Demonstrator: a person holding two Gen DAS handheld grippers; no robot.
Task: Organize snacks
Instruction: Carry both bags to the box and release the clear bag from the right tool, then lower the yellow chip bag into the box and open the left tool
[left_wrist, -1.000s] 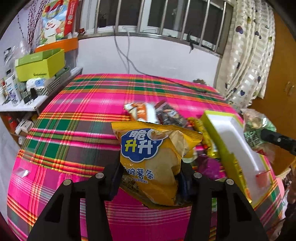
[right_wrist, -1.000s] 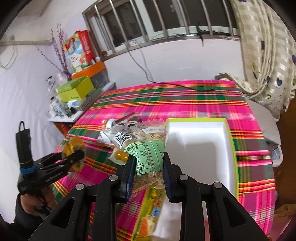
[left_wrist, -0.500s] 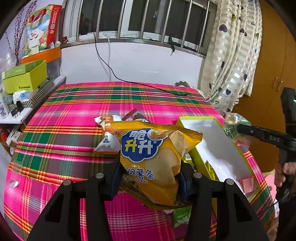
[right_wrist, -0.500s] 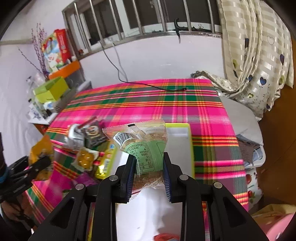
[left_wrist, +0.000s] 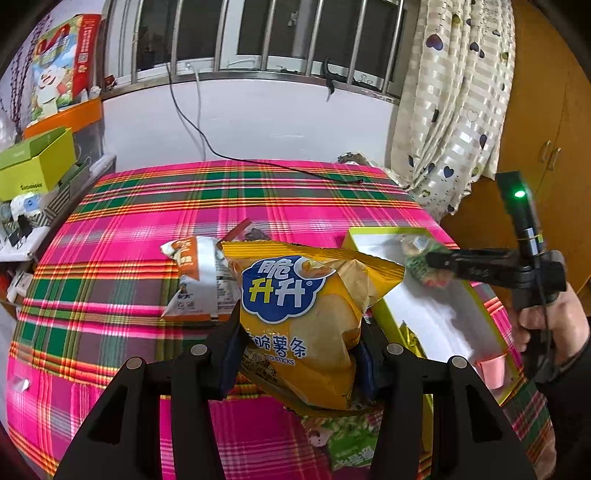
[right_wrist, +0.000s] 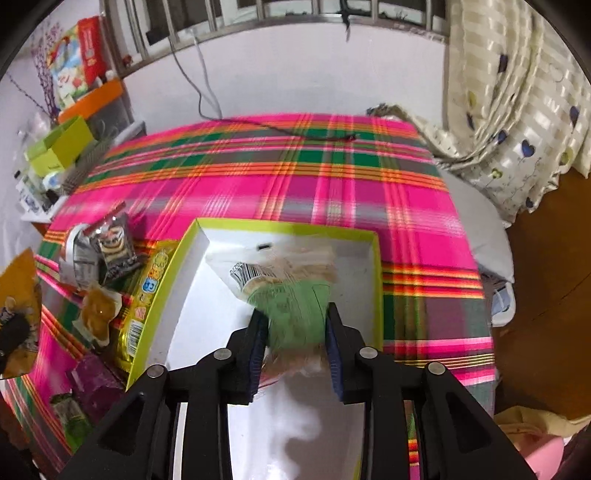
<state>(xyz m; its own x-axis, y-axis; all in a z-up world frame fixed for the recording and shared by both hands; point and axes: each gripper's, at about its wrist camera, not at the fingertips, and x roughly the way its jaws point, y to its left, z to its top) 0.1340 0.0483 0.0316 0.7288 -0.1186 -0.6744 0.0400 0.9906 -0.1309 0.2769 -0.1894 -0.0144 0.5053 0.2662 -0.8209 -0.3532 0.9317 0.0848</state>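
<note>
My left gripper (left_wrist: 299, 354) is shut on a yellow potato-sticks bag (left_wrist: 295, 295) and holds it above the plaid table, just left of the box. The white box with a lime-green rim (right_wrist: 288, 226) lies open on the table's right side. My right gripper (right_wrist: 295, 332) is low inside it with a green-labelled snack packet (right_wrist: 295, 306) filling the gap between its pads. Its jaws are opening, and the packet looks blurred. The left wrist view shows that gripper (left_wrist: 424, 264) and the packet (left_wrist: 415, 258) over the box's (left_wrist: 391, 230) far end. The yellow bag (right_wrist: 18, 280) shows at the left edge.
Loose snacks lie left of the box: an orange-white packet (left_wrist: 195, 280), a dark packet (right_wrist: 114, 251), a long yellow packet (right_wrist: 147, 295), a purple one (right_wrist: 96, 380). A pink cup (left_wrist: 491, 369) sits in the box's near corner. A black cable (left_wrist: 258, 166) crosses the far table.
My right gripper has dropped forward from above the table into the box with the green packet. The left gripper has carried the yellow bag to the right, closer to the box.
</note>
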